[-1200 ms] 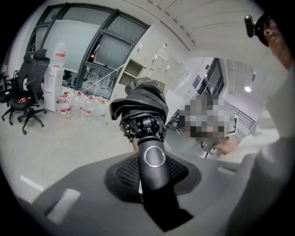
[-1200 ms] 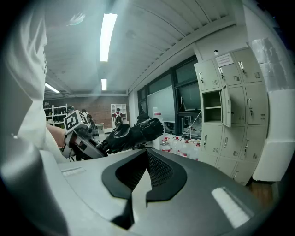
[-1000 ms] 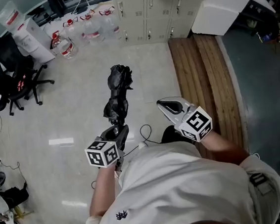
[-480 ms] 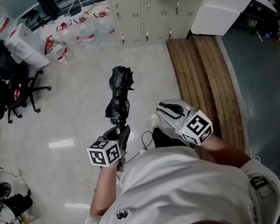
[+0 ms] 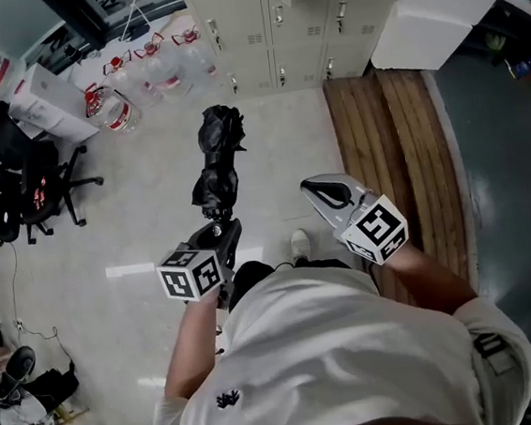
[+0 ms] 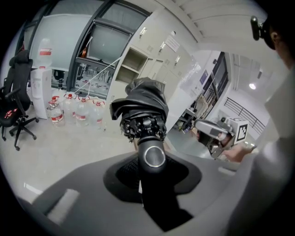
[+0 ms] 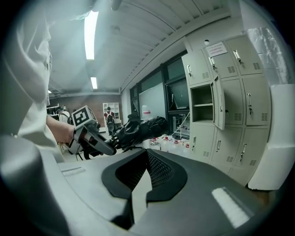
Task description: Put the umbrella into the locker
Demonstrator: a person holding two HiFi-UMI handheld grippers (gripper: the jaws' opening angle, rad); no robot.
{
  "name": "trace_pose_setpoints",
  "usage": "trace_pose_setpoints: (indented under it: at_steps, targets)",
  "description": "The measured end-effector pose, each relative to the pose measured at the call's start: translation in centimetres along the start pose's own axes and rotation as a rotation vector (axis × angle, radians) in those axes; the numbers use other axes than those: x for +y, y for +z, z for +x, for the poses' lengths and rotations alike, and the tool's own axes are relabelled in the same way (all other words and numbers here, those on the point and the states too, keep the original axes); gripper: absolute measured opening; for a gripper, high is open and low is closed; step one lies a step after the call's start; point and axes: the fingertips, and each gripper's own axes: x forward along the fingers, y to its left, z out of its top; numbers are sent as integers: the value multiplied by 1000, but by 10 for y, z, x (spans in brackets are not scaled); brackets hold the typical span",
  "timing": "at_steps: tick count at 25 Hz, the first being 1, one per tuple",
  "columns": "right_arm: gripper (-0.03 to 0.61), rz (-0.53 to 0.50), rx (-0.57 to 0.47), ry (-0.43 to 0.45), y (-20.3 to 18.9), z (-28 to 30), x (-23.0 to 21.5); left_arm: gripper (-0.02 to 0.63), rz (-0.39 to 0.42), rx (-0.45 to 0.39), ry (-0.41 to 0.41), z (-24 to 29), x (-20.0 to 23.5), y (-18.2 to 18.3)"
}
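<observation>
While tight on the umbrella (image 5: 218, 160), left gripper (image 5: 218, 231); right gripper (image 5: 318, 190), jaws together; water bottles (image 5: 161, 67) beside lockers (image 5: 246, 30), chair (image 5: 31, 180).

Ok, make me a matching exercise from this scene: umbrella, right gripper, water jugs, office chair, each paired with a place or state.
Things: 1 umbrella; 2 right gripper; 3 water jugs; 4 office chair.
Places or states: A on the floor beside the lockers; B clamped in the left gripper; C at the head view's far left; D holding nothing.
Pairs: 1-B, 2-D, 3-A, 4-C.
</observation>
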Motion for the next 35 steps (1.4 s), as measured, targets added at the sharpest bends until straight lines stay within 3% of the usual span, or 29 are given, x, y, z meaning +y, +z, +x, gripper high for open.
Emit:
trace_pose_setpoints:
  at_steps: [8,15,29,35]
  targets:
    - [0,57,5,-22,3,31,-55,164,-6,15,-6,57,21,63]
    - [0,75,21,-90,14,83,-108,163,8,28,-42,109,70,127]
    - [0,94,-3,-199,83,224,-204,164,81,33,-69,213,183,305]
    - [0,122,-6,-209,90,246,-238,164,104,33,-53,262,205,360]
